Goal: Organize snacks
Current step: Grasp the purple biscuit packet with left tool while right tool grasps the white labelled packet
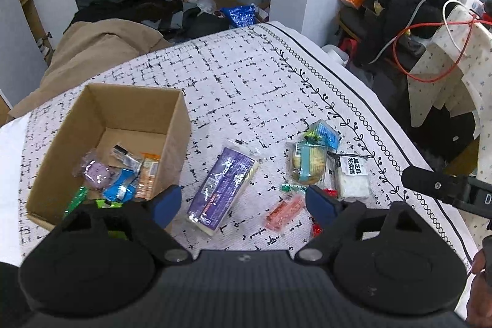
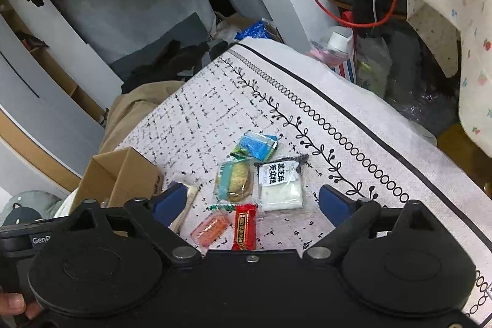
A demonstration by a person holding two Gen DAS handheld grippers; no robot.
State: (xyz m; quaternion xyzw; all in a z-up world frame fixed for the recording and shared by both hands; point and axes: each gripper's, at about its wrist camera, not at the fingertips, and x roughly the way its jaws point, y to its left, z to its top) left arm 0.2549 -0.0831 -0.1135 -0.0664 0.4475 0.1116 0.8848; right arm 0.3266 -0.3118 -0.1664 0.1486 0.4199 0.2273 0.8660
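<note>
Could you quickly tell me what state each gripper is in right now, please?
Left gripper: open, holding nothing, above the purple snack pack.
Right gripper: open, holding nothing, above the loose snacks.

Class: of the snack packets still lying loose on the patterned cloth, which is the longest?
The long purple-and-white wrapped packet, lying nearest the cardboard box. It stretches far beyond the small red, pink and white packets.

Snacks [image 1: 307, 165] lie right of box [image 1: 135, 112].
</note>
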